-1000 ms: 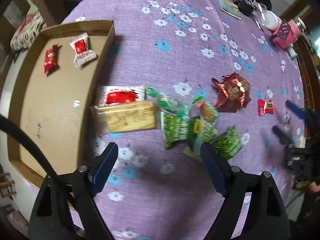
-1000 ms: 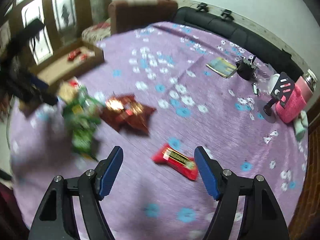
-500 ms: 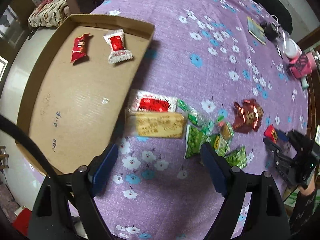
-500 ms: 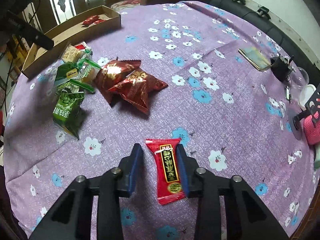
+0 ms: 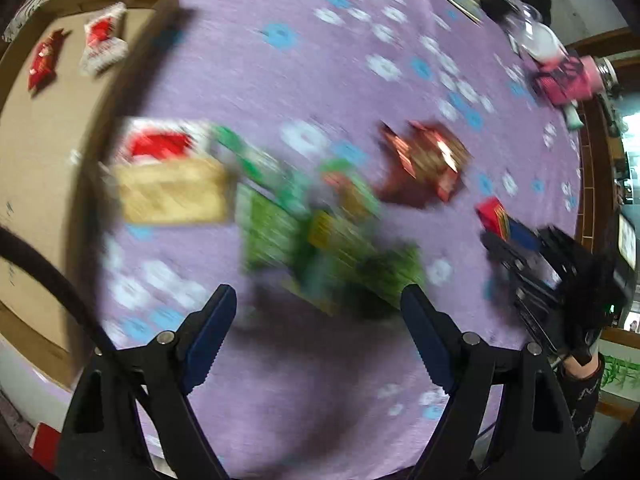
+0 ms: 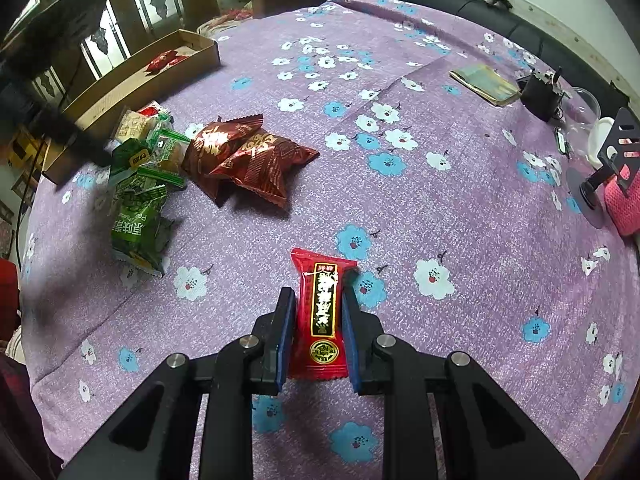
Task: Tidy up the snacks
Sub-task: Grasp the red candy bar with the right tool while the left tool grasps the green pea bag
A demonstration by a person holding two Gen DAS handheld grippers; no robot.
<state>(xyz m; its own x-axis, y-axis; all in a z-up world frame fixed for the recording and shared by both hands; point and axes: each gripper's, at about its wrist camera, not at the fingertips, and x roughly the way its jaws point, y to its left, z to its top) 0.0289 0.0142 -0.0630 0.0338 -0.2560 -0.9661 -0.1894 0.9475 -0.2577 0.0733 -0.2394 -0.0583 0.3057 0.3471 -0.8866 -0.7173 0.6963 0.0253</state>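
Far left, box (image 5: pixel 60 184) at the cloth's edge, w/ a red snack (image 5: pixel 42 62) and a white-red snack (image 5: pixel 103 42) in its far corner. Just right of the box: white-red pack (image 5: pixel 160 142) w/ a tan pack (image 5: pixel 172 196) overlapping it, then the green packs (image 5: pixel 280 232) in a loose pile; left wrist view is blurred here so no finer detail. Left gripper (image 5: pixel 318 312) hangs over the near side of that pile, jaws wide apart, nothing btwn them. Right of the greens, two dark-red bags (image 6: pixel 248 156), one overlapping the other, touching the pile. Further right and nearer, apart from the rest, red bar (image 6: pixel 320 316) lies lengthwise on the purple cloth (image 6: pixel 460 208). Right gripper (image 6: pixel 314 300) jaws have just been closing and now clamp the bar's long sides, pads pressing the wrapper. Far right edge: booklet (image 6: pixel 484 84), black gadget (image 6: pixel 540 96), pink item (image 6: pixel 624 204).
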